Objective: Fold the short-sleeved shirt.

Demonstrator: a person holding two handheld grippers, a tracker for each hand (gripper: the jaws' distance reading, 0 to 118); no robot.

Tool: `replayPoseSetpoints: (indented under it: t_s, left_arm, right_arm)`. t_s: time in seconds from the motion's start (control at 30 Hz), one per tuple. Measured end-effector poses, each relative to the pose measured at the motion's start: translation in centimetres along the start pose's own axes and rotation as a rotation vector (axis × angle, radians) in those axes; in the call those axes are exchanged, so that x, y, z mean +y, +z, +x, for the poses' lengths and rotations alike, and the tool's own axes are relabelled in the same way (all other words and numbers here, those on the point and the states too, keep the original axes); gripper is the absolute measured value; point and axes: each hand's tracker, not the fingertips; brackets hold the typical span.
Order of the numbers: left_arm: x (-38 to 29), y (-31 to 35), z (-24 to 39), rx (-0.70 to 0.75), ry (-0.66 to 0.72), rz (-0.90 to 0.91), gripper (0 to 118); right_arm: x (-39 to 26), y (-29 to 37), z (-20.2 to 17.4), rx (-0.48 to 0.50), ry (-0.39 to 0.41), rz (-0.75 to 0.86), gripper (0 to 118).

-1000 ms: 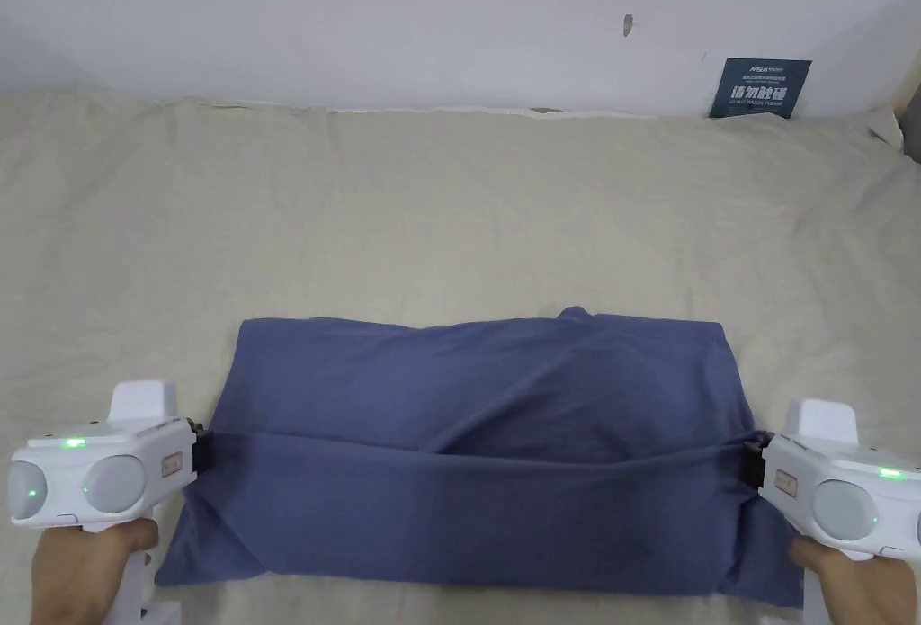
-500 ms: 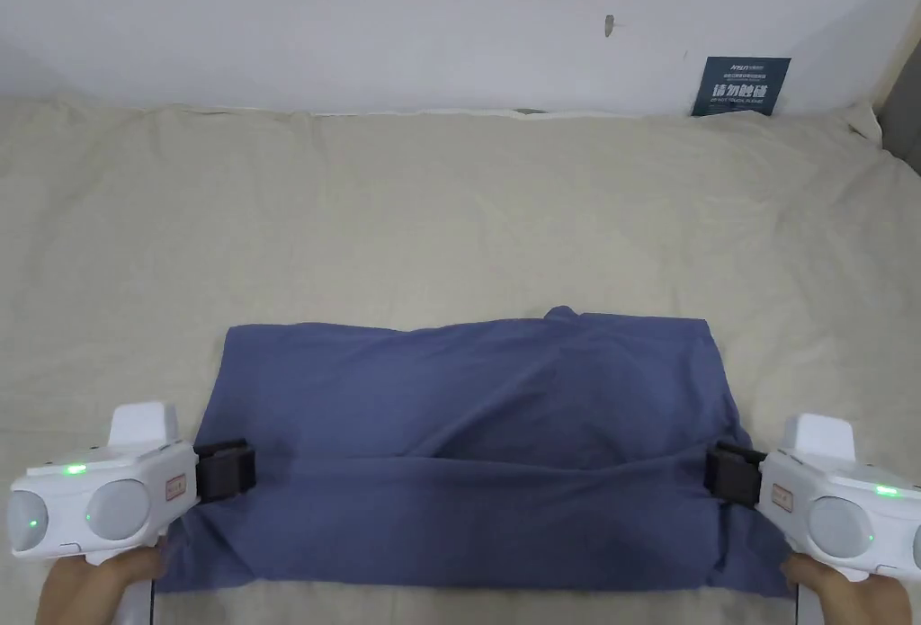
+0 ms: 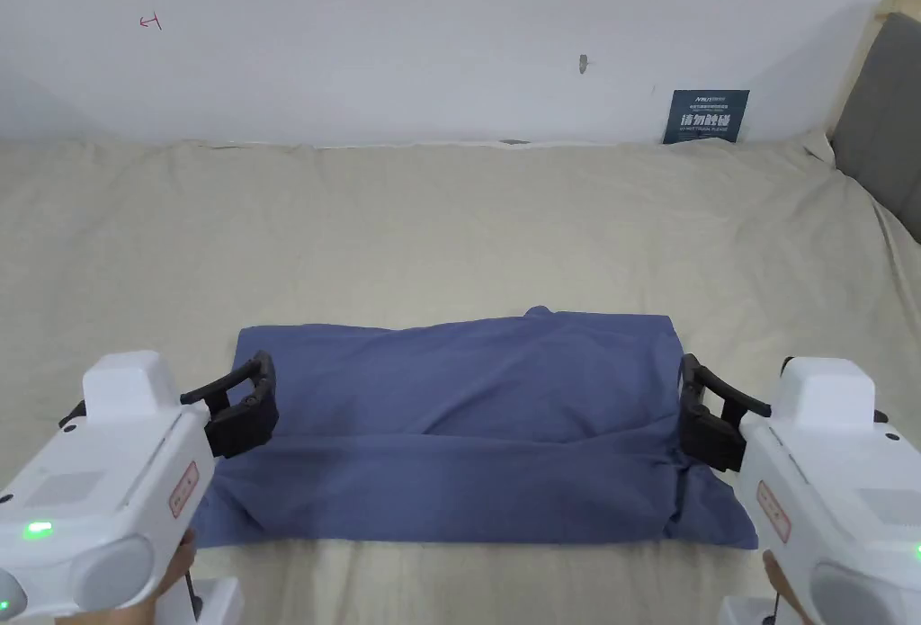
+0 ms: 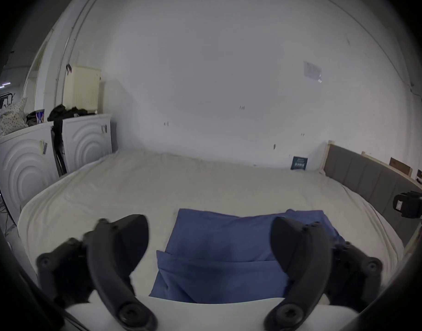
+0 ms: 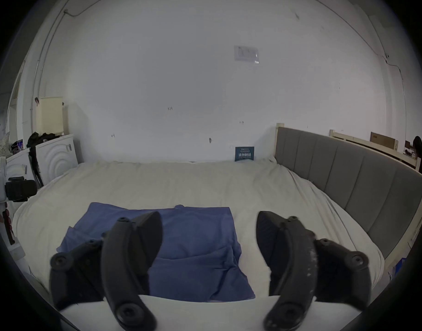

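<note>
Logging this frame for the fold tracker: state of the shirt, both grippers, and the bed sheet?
Blue short-sleeved cotton shirt: lying on the bed, folded into a wide band, near edge doubled over, free of both grippers.
Left gripper: open, empty, above the shirt's left end.
Right gripper: open, empty, at the shirt's right end.
Beige bed sheet: spread out, lightly wrinkled.
</note>
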Motion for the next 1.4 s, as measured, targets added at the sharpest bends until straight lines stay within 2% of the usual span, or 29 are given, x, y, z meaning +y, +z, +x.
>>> replayPoseSetpoints:
  t_s: [0.03,0.07,0.1,0.13,0.33,0.43,0.6,0.7,0.77,0.83,0.87,0.9,0.93,0.97,1.03,1.13,1.23,1.37,1.4]
  left_arm:
    - [-0.4,0.6,0.3,0.002,-0.010,0.011,72]
    - [-0.8,1.1,0.6,0.006,-0.021,0.017,52]
    - [-1.2,1.6,0.8,0.009,-0.031,0.016,23]
    - [-1.6,2.0,1.0,0.006,-0.039,0.009,1]
    - [-2.7,2.6,0.7,-0.022,-0.019,-0.062,0]
    - [-2.7,2.1,-0.2,-0.002,-0.032,-0.096,0]
    - [-2.8,-0.6,-2.7,0.010,-0.010,-0.227,0]
    - [-3.4,-3.7,-4.6,-0.009,0.005,-0.383,0]
    - [-4.3,-5.6,-5.8,-0.013,0.029,-0.452,5]
    - [-5.2,-7.3,-6.9,-0.002,0.037,-0.535,28]
    - [-5.8,-8.3,-7.4,0.003,0.048,-0.557,46]
    - [-6.3,-9.2,-7.9,0.004,0.045,-0.597,80]
    - [-7.0,-10.1,-8.3,0.022,0.047,-0.629,100]
    - [-7.6,-10.5,-8.5,0.048,0.059,-0.645,112]
    - [-8.9,-11.5,-9.1,0.099,0.060,-0.664,110]
    - [-10.8,-13.0,-9.5,0.116,0.060,-0.726,94]
    - [-12.8,-14.0,-9.5,0.103,0.057,-0.783,63]
    - [-13.2,-13.2,-8.5,0.112,0.017,-0.741,61]
    - [-13.2,-12.9,-8.4,0.099,0.014,-0.717,49]
  right_arm:
    - [-0.2,0.7,-0.4,-0.002,0.007,0.010,44]
    - [-0.4,1.2,-0.8,-0.008,0.024,0.024,23]
    - [-0.7,1.5,-1.0,-0.015,0.038,0.028,5]
    - [-0.9,1.9,-1.3,-0.017,0.050,0.029,4]
    - [-1.6,2.6,-1.8,0.004,0.060,0.033,1]
    - [-1.5,2.4,-1.5,0.005,0.036,0.030,1]
    - [-1.0,1.6,-1.0,-0.008,0.031,0.029,1]
    - [-0.9,0.9,-0.7,-0.019,0.029,0.021,1]
    - [-0.9,0.5,-0.6,-0.028,0.026,0.013,1]
    - [-1.0,-0.1,-0.3,-0.040,0.023,0.000,1]
    - [-1.1,-0.4,-0.2,-0.045,0.019,-0.009,1]
    - [-1.1,-0.6,-0.2,-0.049,0.016,-0.015,2]
    - [-1.3,-0.9,-0.1,-0.057,0.015,-0.023,2]
    - [-1.4,-1.2,0.0,-0.061,0.015,-0.031,2]
    - [-1.8,-1.7,0.1,-0.071,0.010,-0.050,2]
    - [-2.4,-2.7,0.6,-0.080,0.002,-0.085,2]
    - [-3.1,-3.4,1.0,-0.093,0.001,-0.119,2]
    - [-4.2,-4.7,2.1,-0.109,-0.029,-0.179,2]
    - [-4.6,-5.3,2.6,-0.108,-0.058,-0.210,3]
